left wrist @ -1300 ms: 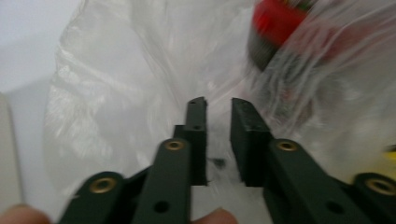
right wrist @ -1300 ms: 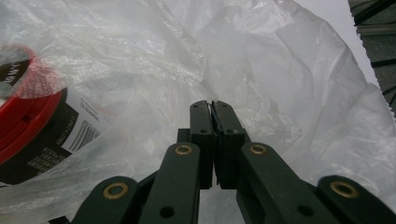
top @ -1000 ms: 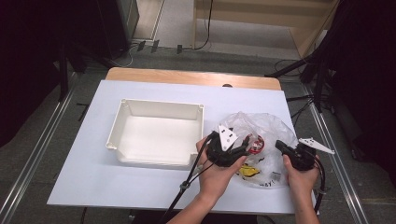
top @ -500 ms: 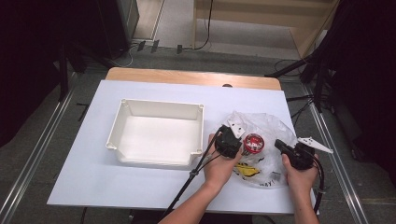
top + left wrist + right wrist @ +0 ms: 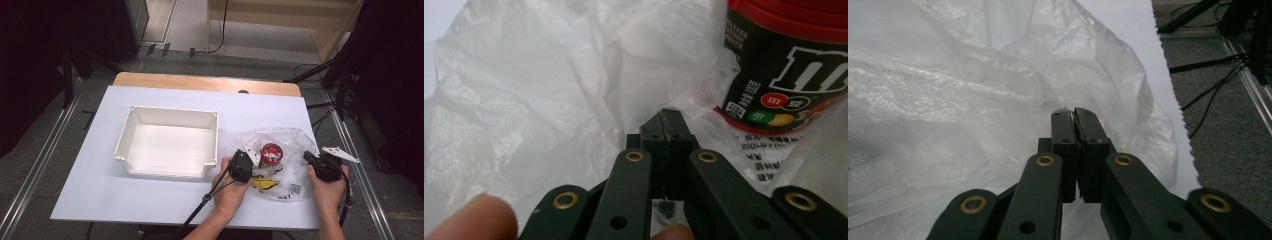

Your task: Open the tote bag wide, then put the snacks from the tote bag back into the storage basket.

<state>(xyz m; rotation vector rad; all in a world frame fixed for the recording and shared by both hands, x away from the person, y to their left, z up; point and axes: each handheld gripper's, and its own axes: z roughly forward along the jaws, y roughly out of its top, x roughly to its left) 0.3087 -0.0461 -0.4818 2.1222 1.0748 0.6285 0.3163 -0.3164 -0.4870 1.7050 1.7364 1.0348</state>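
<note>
A thin, see-through plastic bag point(image 5: 280, 160) lies crumpled and glossy at the near right of the white table point(image 5: 75, 190), just right of the empty white rectangular tray point(image 5: 125, 135). Its long axis runs roughly left to right between the two hands, and inside it stands a round black candy jar point(image 5: 271, 153) with a red lid facing up, beside a yellow packet point(image 5: 265, 183). The left gripper point(image 5: 663, 114) has just been closing and its jaws now meet on a fold of the bag's film at its left edge, close to the jar's printed label, while the right gripper point(image 5: 1073, 112) is clamped tight on the film at the bag's right edge, near the table's right side.
</note>
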